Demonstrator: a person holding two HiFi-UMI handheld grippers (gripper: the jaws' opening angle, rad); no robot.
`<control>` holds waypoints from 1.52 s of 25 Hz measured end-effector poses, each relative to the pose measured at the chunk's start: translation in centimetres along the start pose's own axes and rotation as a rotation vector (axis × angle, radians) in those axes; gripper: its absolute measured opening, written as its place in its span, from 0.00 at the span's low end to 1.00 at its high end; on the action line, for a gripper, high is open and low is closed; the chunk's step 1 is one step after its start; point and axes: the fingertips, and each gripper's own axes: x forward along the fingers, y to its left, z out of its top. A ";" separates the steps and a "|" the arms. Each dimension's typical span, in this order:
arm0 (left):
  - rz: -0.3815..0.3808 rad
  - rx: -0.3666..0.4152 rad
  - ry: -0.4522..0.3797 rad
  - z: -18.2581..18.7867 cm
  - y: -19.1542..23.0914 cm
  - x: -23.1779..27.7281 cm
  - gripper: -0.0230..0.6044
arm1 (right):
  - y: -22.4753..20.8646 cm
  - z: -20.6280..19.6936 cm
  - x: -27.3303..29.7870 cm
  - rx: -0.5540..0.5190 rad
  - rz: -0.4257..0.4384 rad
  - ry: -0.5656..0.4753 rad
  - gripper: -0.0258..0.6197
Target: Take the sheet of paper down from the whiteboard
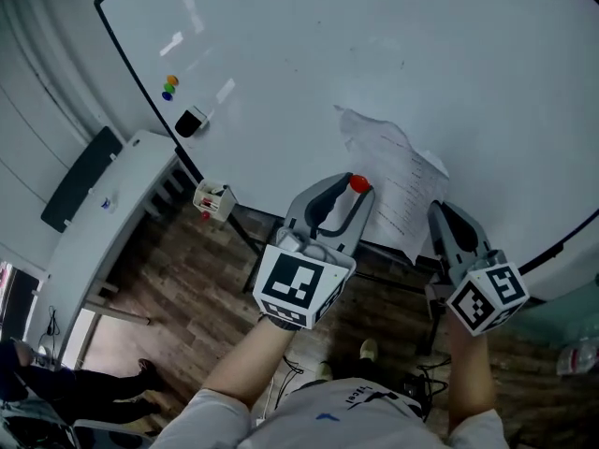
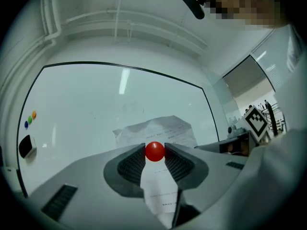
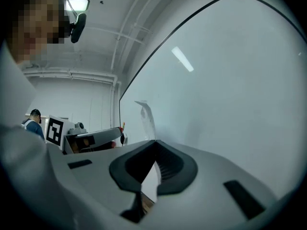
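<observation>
A crumpled printed sheet of paper [image 1: 393,178] lies against the whiteboard [image 1: 449,54], near its lower edge. My left gripper [image 1: 356,187] is shut on a red ball magnet [image 1: 358,183] just off the sheet's left side. In the left gripper view the magnet [image 2: 155,151] sits between the fingertips, with the paper [image 2: 160,130] behind and below it. My right gripper [image 1: 438,210] is shut on the sheet's lower right edge. The right gripper view shows the paper [image 3: 146,117] edge-on, rising from the closed jaws of my right gripper [image 3: 154,143].
Small coloured magnets [image 1: 169,87] and a black eraser [image 1: 190,122] stick to the board's left part. A small marker box [image 1: 213,199] hangs by the board's corner. A long white desk [image 1: 103,223] stands left, above a wooden floor. A person [image 1: 56,382] stands at lower left.
</observation>
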 end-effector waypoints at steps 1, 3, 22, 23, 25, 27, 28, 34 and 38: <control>-0.007 -0.018 0.010 -0.8 -0.1 -0.7 0.25 | 0.4 -0.8 -0.4 0.000 -0.002 0.007 0.06; -0.018 -0.043 0.027 -2.3 -0.2 -1.7 0.25 | 0.9 -2.2 -1.0 -0.001 -0.012 0.023 0.06; -0.083 -0.140 0.074 -6.4 -3.3 -8.3 0.25 | 5.4 -7.1 -5.6 -0.002 -0.080 0.081 0.06; -0.084 -0.138 0.072 -6.3 -3.2 -8.3 0.25 | 5.5 -7.0 -5.5 -0.004 -0.081 0.078 0.06; -0.083 -0.135 0.069 -6.1 -3.0 -8.3 0.25 | 5.5 -7.0 -5.4 -0.006 -0.077 0.073 0.06; -0.081 -0.132 0.068 -6.0 -2.9 -8.3 0.25 | 5.6 -7.0 -5.3 -0.008 -0.075 0.070 0.06; -0.080 -0.131 0.068 -6.0 -2.8 -8.3 0.25 | 5.7 -6.9 -5.3 -0.009 -0.077 0.073 0.06; -0.075 -0.124 0.064 -5.6 -2.4 -8.4 0.25 | 6.1 -6.5 -5.1 -0.016 -0.082 0.077 0.06; -0.075 -0.124 0.063 -5.5 -2.2 -8.3 0.25 | 6.2 -6.3 -5.0 -0.021 -0.082 0.077 0.06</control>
